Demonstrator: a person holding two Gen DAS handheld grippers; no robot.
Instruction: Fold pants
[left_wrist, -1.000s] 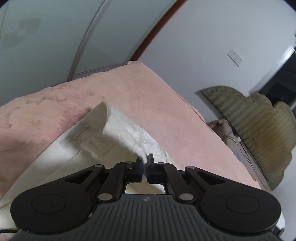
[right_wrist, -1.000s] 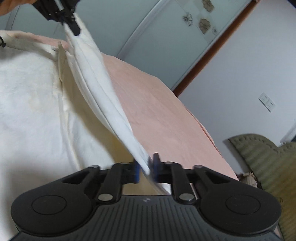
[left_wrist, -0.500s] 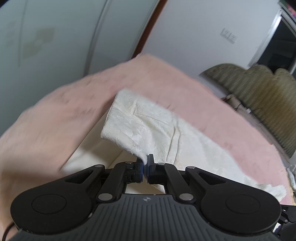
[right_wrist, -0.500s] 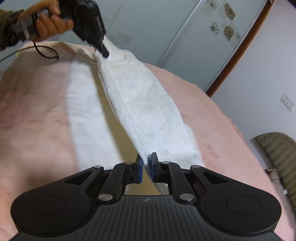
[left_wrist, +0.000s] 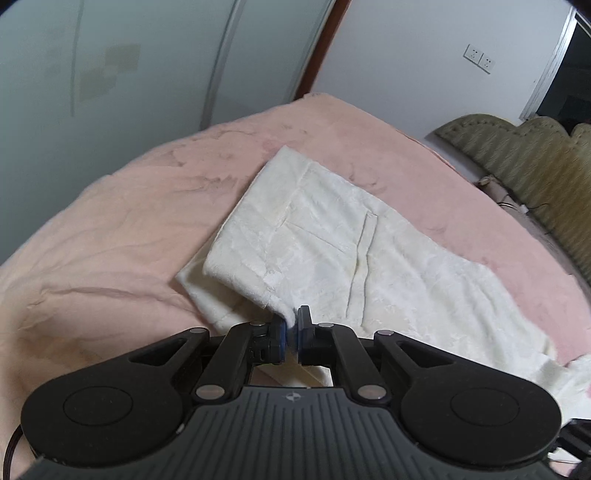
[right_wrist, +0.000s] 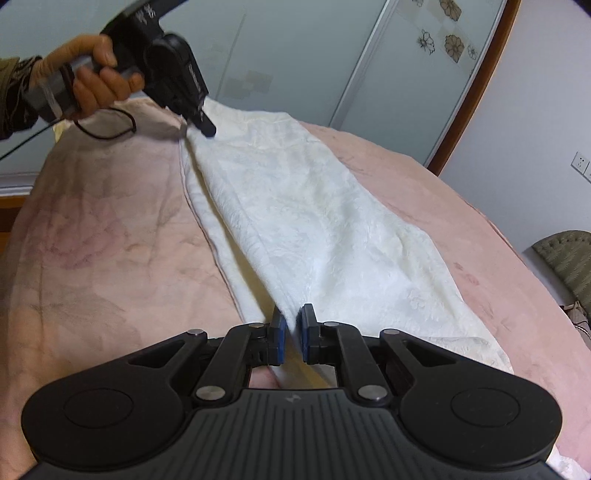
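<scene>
White textured pants (left_wrist: 332, 236) lie lengthwise on a pink bed (left_wrist: 129, 229), one leg folded over the other. My left gripper (left_wrist: 291, 328) is shut on the waistband corner, just above the bed. In the right wrist view the pants (right_wrist: 317, 229) stretch from the left gripper (right_wrist: 208, 130), held by a hand at the far end, to my right gripper (right_wrist: 291, 325). The right gripper is shut on the leg hem, its jaws slightly apart around the cloth.
The pink bed (right_wrist: 92, 236) spreads on all sides of the pants. Sliding wardrobe doors (left_wrist: 110, 66) stand behind it. An olive padded headboard (left_wrist: 524, 155) leans against the wall at the right, beside a dark doorway (left_wrist: 569, 81).
Both grippers swung the lifted pant leg over and lowered it. The cloth now lies flat on the other leg instead of hanging in the air.
</scene>
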